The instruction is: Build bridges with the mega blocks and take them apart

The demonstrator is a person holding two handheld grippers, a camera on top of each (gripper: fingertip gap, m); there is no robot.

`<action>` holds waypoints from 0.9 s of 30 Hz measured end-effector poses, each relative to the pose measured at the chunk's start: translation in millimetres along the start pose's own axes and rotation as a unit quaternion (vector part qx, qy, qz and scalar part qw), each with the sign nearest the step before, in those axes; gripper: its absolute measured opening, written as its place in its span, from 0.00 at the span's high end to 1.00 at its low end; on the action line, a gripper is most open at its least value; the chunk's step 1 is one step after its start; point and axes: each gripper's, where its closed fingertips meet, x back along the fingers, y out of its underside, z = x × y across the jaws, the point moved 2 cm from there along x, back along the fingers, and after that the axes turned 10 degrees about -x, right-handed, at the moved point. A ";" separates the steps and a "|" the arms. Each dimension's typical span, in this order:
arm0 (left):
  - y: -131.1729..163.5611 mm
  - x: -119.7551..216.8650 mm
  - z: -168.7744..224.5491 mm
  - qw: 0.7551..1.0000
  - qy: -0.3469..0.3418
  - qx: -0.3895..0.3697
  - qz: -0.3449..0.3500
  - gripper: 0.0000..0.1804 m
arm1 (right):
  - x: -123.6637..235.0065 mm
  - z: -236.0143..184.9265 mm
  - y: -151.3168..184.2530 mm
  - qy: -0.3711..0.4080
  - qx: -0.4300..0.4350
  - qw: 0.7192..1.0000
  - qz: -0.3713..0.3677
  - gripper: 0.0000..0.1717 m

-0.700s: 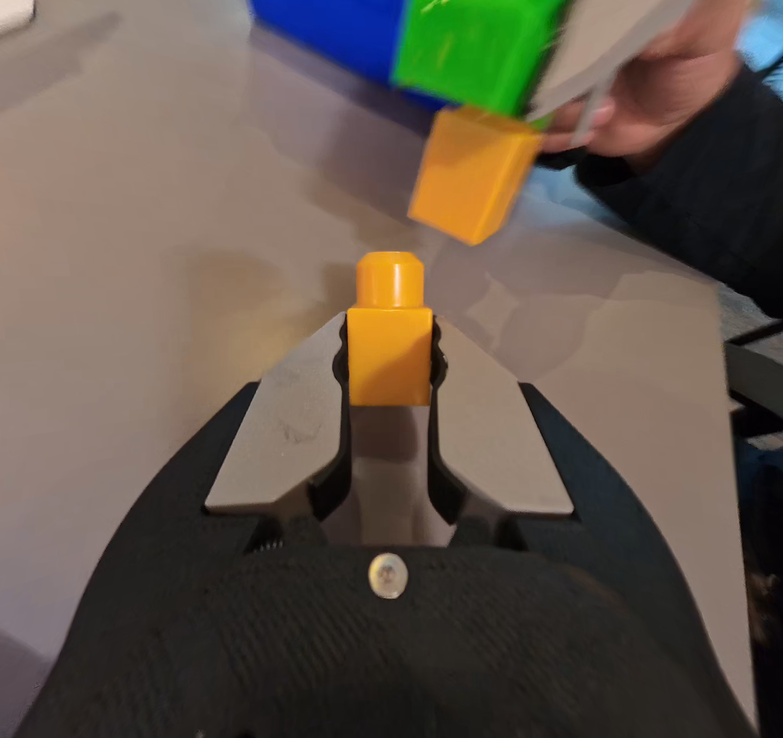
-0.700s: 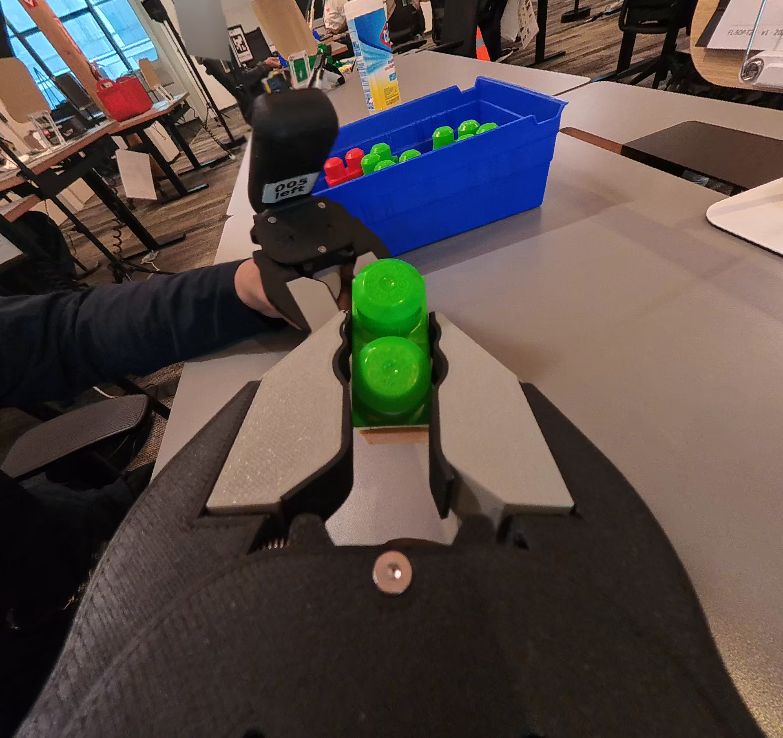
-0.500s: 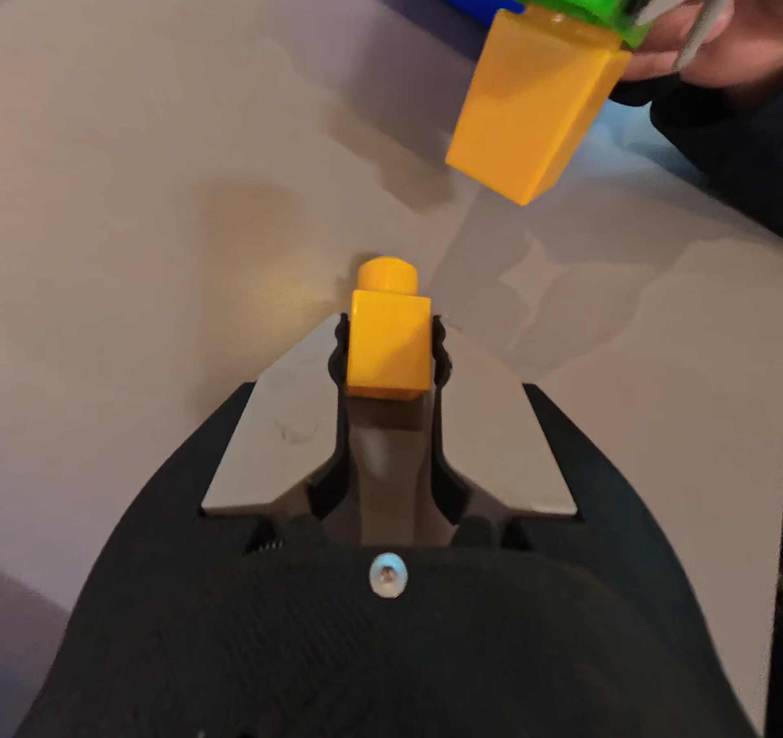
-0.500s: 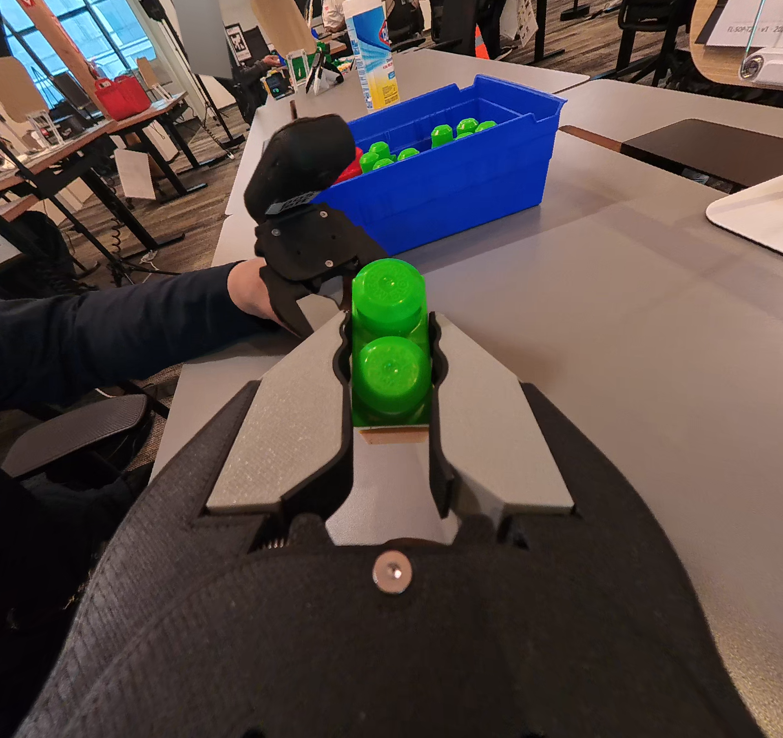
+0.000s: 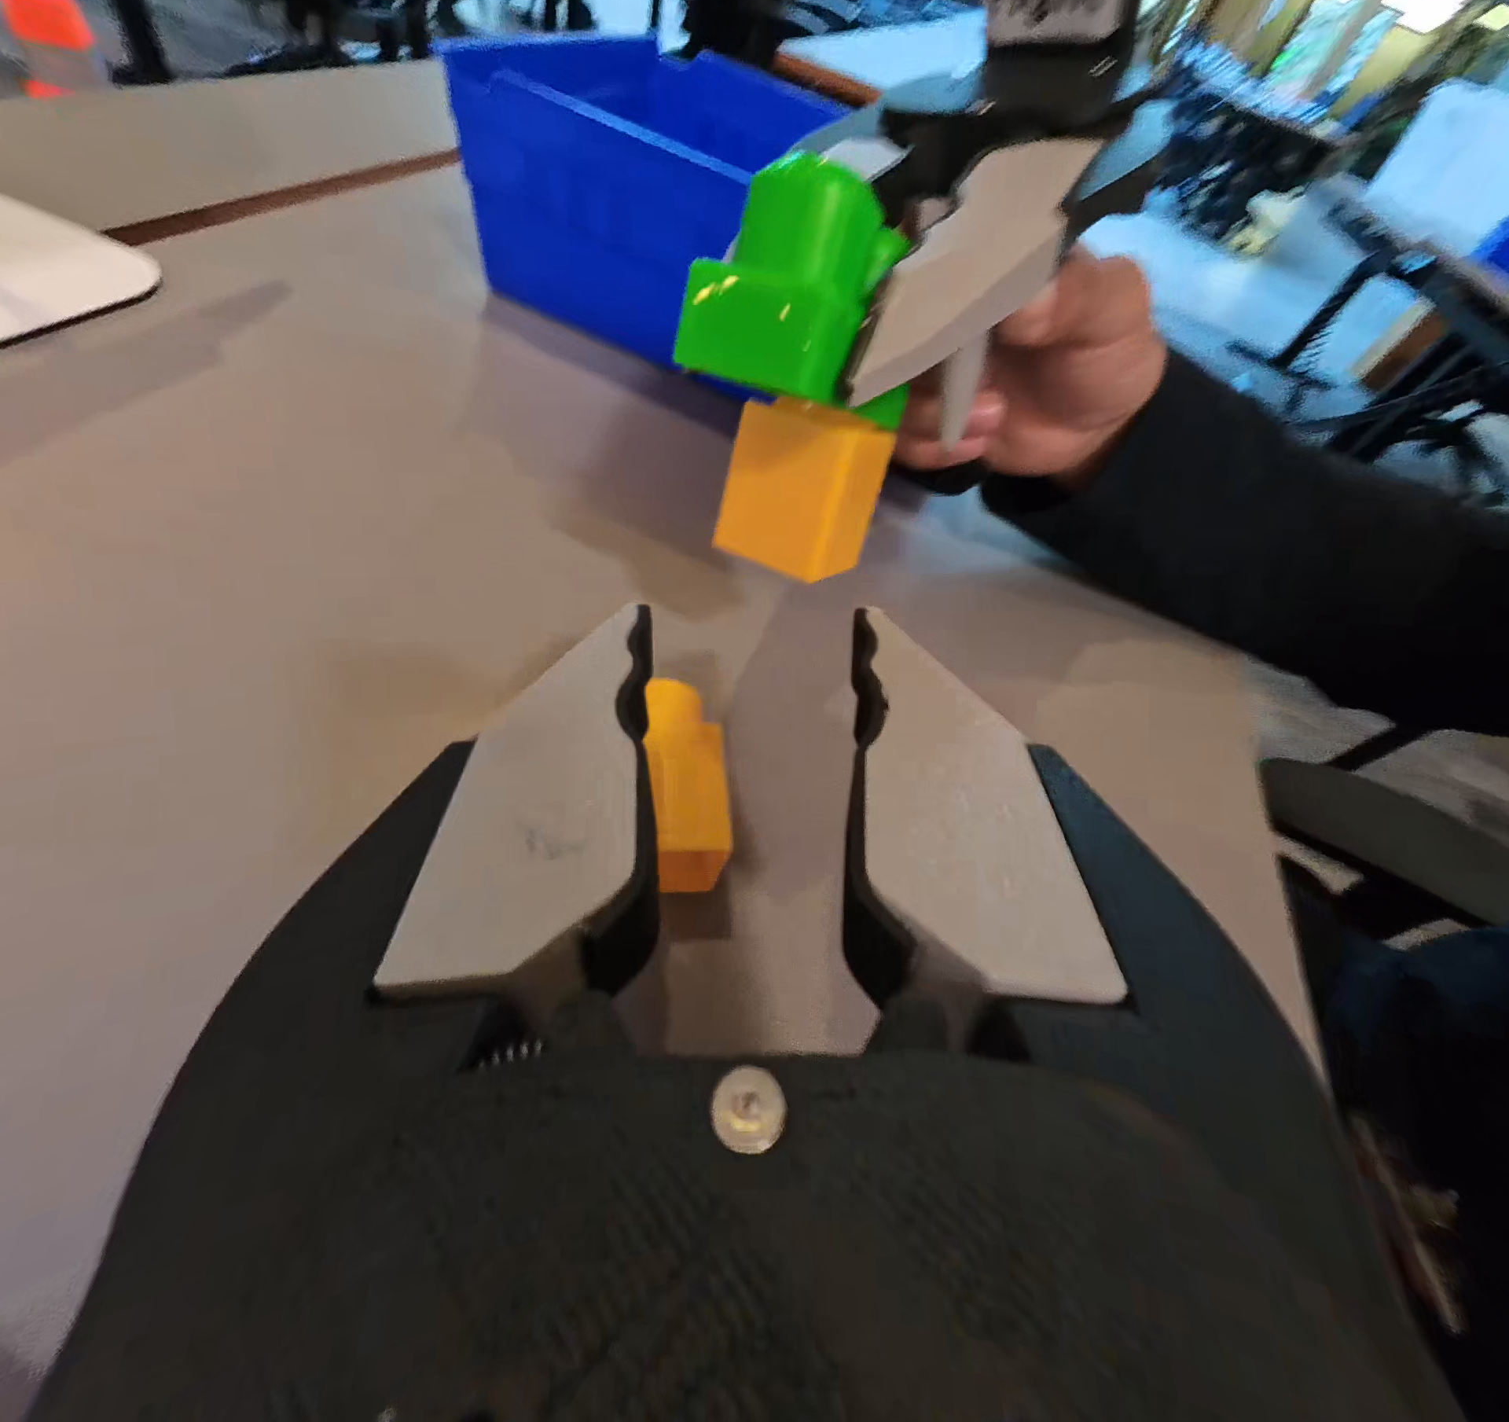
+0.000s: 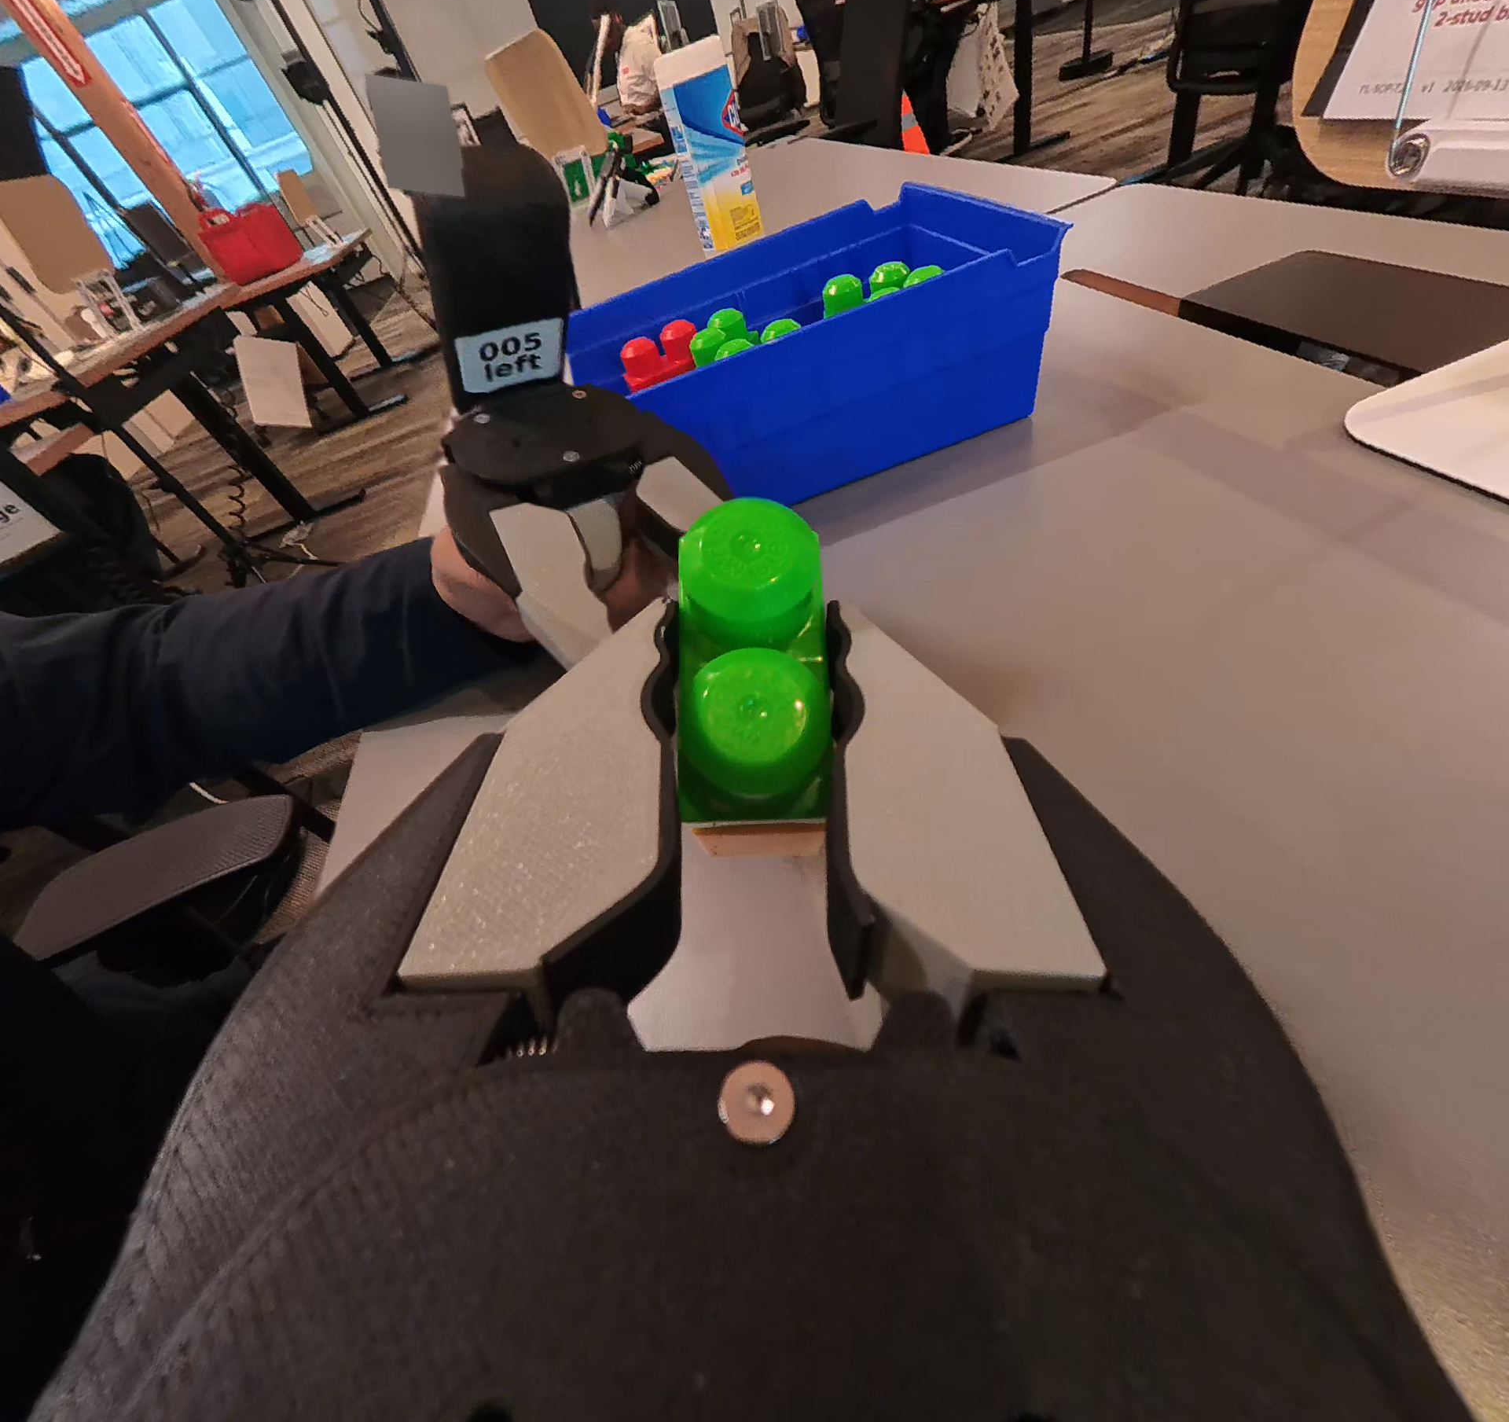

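Grey table [image 6: 1143,648] in an open office: the right gripper [image 6: 751,631] clamps a green block [image 6: 747,672]; only the left view shows the orange block [image 5: 796,497] stuck beneath it. The left gripper [image 5: 751,640] gapes wide over a small orange block [image 5: 686,795] lying on the table. Farther off sits a blue bin [image 6: 857,395].

Block and container count

Two orange blocks [image 5: 686,787] [image 5: 800,497], one held green block [image 6: 747,672], one blue bin [image 6: 857,395], one wipes canister [image 6: 709,154].
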 end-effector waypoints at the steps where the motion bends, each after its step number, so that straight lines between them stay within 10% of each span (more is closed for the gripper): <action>1: -4.2 0.4 3.8 1.000 0.014 0.005 0.015 0.74 | -0.8 -3.0 -0.9 -0.011 -0.006 1.000 0.005 0.81; 18: -8.8 -9.3 38.3 0.994 0.106 -0.004 0.032 0.80 | -23.0 -38.6 8.5 -0.148 -0.079 0.986 0.004 0.81; 27: 3.6 -12.3 26.8 0.998 0.056 -0.014 -0.021 0.81 | -28.9 -26.9 14.7 -0.023 0.025 0.999 -0.024 0.81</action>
